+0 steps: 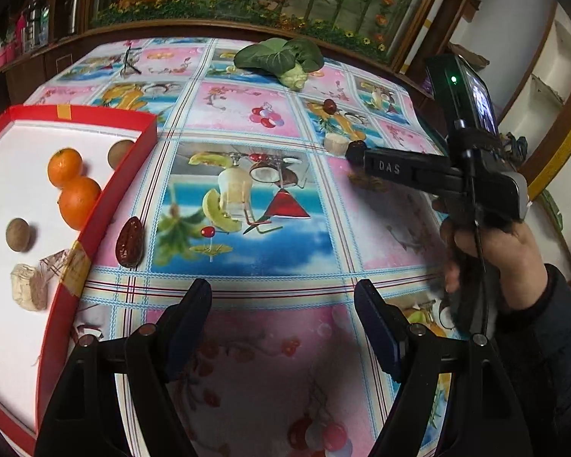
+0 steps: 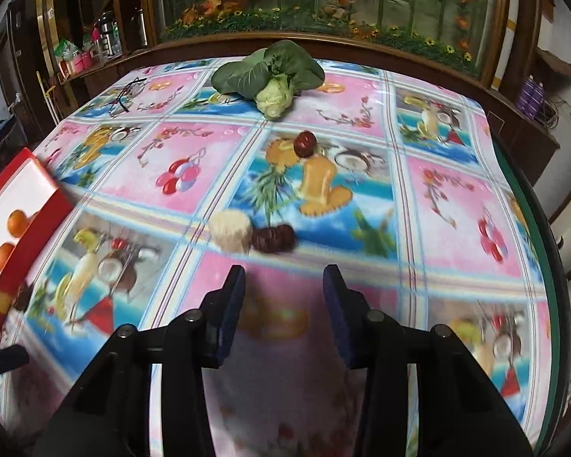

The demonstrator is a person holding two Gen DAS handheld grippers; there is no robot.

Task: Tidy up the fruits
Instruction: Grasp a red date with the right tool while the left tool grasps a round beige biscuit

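Just ahead of your right gripper (image 2: pixel 283 278), jaws apart and empty, lies a red date (image 2: pixel 273 239). Your left gripper (image 1: pixel 283 293) gapes too, red tray (image 1: pixel 106 205) to its left.

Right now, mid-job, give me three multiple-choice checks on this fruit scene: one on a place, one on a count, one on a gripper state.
1. Where is the leafy green vegetable?
A. inside the red box
B. at the table's far edge
C. between the right gripper's fingers

2. How many oranges are in the red box?
A. none
B. two
C. five

3. What state is the right gripper in?
A. open, empty
B. shut on a date
C. shut on an orange

Key: 1 B, it lies by the far wooden ledge. 2 B, two sit touching near the box wall. 3 A, bare tablecloth shows between its fingers.
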